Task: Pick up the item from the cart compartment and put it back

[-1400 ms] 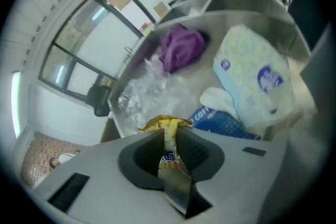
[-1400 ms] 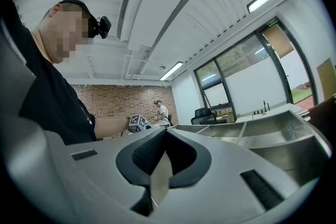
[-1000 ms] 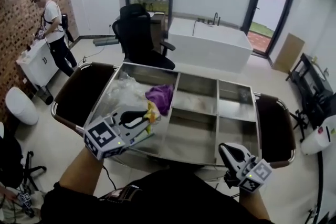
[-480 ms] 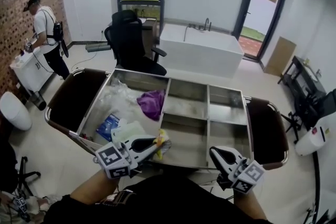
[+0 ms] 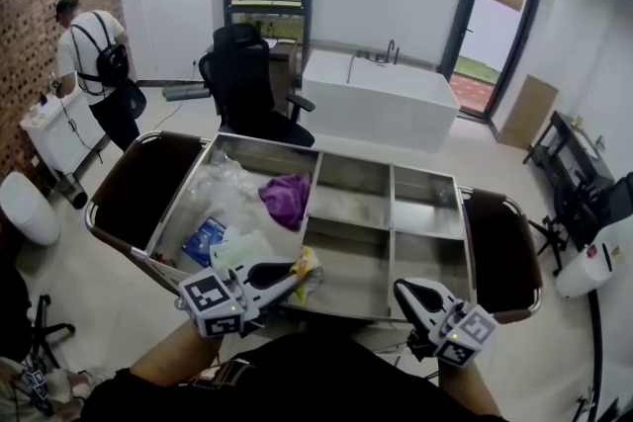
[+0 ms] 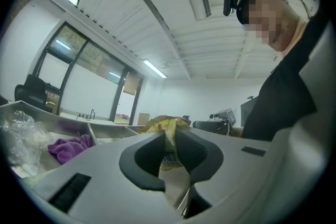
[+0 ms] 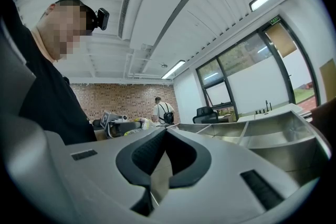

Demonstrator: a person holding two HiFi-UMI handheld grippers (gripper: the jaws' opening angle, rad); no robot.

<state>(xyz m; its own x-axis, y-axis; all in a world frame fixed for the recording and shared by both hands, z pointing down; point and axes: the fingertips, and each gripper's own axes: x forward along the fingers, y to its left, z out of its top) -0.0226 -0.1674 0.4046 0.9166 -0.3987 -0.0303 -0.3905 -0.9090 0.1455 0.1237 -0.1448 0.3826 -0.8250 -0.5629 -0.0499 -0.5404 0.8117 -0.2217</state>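
Left gripper (image 5: pixel 289 278) holds a yellow snack packet (image 5: pixel 308 266) at the cart's (image 5: pixel 392 212) near rim.
Its jaws are nearly closed, pinching the packet's crinkled top, clear of the purple cloth (image 5: pixel 287 195) in the left compartment. The right gripper's (image 5: pixel 406 291) jaws are closed together, holding nothing.

- Left gripper (image 5: pixel 290 276) held low before the body, jaws pinched on a yellow packet (image 5: pixel 308 264)
- Right gripper (image 5: pixel 406 290) low at the other side, jaws together, nothing between them
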